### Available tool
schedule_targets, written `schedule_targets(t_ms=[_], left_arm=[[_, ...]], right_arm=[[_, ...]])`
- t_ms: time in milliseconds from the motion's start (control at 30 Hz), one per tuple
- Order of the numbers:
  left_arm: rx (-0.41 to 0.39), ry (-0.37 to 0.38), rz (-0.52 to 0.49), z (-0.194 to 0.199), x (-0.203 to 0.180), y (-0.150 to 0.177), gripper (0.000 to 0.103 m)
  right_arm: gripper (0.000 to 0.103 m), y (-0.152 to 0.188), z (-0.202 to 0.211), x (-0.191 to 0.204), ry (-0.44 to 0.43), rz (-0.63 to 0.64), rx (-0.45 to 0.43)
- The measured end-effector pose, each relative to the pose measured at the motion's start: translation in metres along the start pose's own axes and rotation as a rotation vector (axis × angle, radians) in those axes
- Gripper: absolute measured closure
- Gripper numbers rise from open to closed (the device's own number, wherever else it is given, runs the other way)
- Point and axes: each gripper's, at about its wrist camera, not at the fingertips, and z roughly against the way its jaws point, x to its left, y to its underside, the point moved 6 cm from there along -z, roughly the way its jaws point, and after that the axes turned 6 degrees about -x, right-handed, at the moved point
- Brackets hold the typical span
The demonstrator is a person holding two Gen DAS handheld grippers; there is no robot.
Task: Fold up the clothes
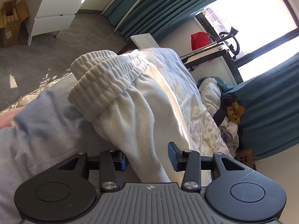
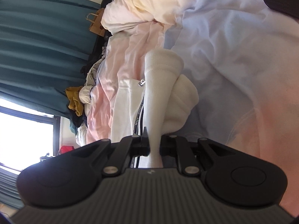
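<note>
A white ribbed knit garment (image 1: 119,97) with thick elastic cuffs is bunched over the bed. One fold of it runs down between the fingers of my left gripper (image 1: 148,156). That gripper's blue pads (image 1: 172,152) stand apart and do not squeeze the cloth. In the right wrist view the same white garment (image 2: 162,78) hangs in a narrow ribbed strip. My right gripper (image 2: 155,146) is shut on the strip, with a rounded cuff bulging just beyond it. A person's pale blue sleeve (image 1: 46,123) lies along the left.
The bed's white sheet (image 1: 173,71) stretches ahead. A heap of mixed clothes (image 1: 231,115) lies against a teal curtain (image 1: 271,102). A white drawer unit (image 1: 54,9) and cardboard box (image 1: 10,24) stand on the grey floor. Another white garment with a printed band (image 2: 129,102) lies by a paper bag (image 2: 97,22).
</note>
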Motion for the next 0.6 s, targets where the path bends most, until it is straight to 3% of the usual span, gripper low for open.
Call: schedule_targets(t_ms=[167, 300, 467, 600], left_arm=[[-0.007, -0.076, -0.092, 0.028, -0.021, 0.005, 0.04], [-0.006, -0.053, -0.223, 0.056, -0.05, 0.019, 0.037], [-0.013, -0.032, -0.385, 0.041, -0.114, 0.055, 0.036], [0.037, 0.004, -0.455, 0.002, -0.157, 0.091, 0.036]], right_arm=[[0.078, 0.001, -0.007, -0.018, 0.029, -0.052, 0.05], [0.067, -0.003, -0.013, -0.025, 0.044, -0.052, 0.045], [0.065, -0.007, -0.023, -0.025, -0.014, -0.051, 0.038], [0.065, -0.008, -0.025, -0.022, -0.02, -0.025, 0.029]])
